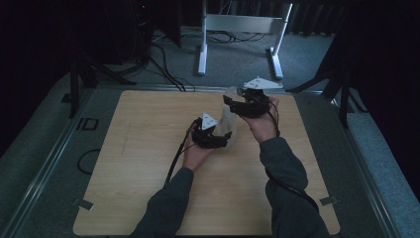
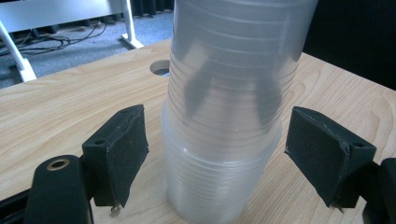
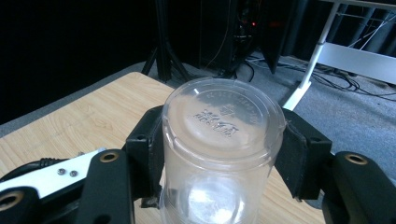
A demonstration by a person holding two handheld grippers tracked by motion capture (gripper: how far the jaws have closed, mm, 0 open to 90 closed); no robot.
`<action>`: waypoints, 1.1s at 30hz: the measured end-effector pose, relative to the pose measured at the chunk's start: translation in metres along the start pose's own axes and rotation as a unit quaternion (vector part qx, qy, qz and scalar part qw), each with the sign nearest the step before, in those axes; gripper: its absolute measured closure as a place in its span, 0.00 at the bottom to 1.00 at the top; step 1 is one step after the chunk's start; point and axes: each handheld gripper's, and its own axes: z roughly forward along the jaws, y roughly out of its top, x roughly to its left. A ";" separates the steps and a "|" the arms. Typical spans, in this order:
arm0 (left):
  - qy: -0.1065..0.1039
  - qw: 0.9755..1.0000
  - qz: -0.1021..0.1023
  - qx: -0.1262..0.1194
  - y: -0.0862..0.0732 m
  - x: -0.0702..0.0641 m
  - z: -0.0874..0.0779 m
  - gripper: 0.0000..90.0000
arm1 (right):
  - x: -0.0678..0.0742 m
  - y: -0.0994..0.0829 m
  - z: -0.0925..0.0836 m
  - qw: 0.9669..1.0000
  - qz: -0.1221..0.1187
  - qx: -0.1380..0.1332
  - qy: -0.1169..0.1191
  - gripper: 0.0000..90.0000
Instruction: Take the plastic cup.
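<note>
Pulling the top cup off an upside-down stack of clear plastic cups

The right gripper (image 3: 223, 140) has its pads clamped on both sides of the top cup (image 3: 223, 126), near its closed base, which faces up; the grip looks set to lift that cup away. The left gripper (image 2: 219, 154) sits lower, with its pads (image 2: 125, 149) apart on either side of the cup stack (image 2: 219, 177) and clear of its ribbed wall, so it holds nothing yet. It seems placed to pin the lower cups down while the top one comes free. Seen from the high view, the stack stands upright on the wooden table (image 1: 148, 148), right of its centre, between the person's two hands.
</note>
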 end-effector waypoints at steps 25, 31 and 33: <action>0.003 1.000 0.003 -0.001 0.001 0.005 -0.011 0.25 | -0.010 0.010 -0.026 1.000 -0.005 -0.011 -0.013 0.45; 0.001 1.000 0.006 -0.004 0.000 0.004 -0.014 0.25 | -0.016 0.008 -0.033 1.000 -0.003 -0.010 -0.022 0.45; 0.000 1.000 0.007 -0.005 0.000 0.003 -0.015 0.25 | -0.018 0.007 -0.036 1.000 -0.002 -0.009 -0.025 0.45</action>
